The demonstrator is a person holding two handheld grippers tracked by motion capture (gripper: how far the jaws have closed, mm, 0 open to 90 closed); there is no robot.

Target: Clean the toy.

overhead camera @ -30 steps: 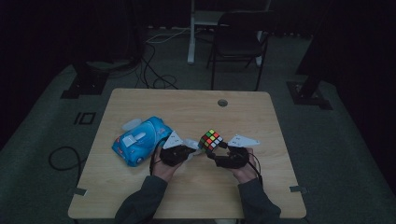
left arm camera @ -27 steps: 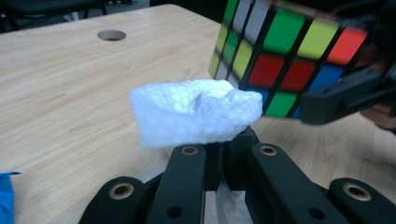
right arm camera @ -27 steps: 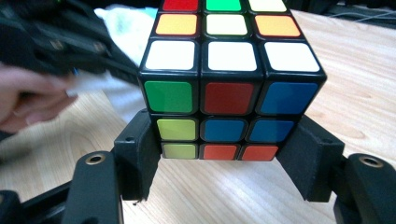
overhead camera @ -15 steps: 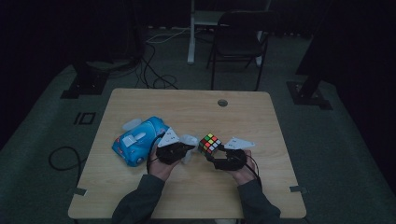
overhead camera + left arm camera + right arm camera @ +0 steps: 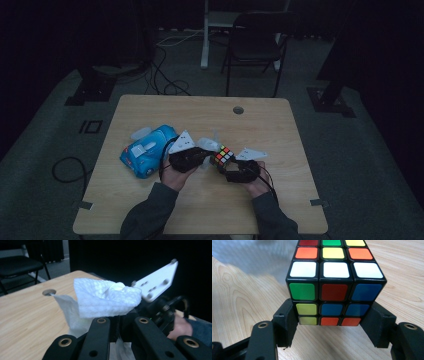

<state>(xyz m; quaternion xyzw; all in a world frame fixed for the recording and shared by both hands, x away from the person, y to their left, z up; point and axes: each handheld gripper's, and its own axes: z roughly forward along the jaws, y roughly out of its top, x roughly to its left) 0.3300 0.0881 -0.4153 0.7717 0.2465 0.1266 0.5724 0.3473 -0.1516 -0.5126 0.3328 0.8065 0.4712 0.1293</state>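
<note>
The puzzle cube (image 5: 333, 282) is clamped between the jaws of the right gripper (image 5: 231, 169) and is held just above the wooden table (image 5: 280, 130). A white tissue (image 5: 105, 298) is pinched in the closed jaws of the left gripper (image 5: 200, 159), just beside the cube. A blue tissue pack (image 5: 145, 152) lies left of the grippers.

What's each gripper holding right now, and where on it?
Right gripper: cube, clamped at its lower side edges. Left gripper: tissue, pinched at its lower part.
</note>
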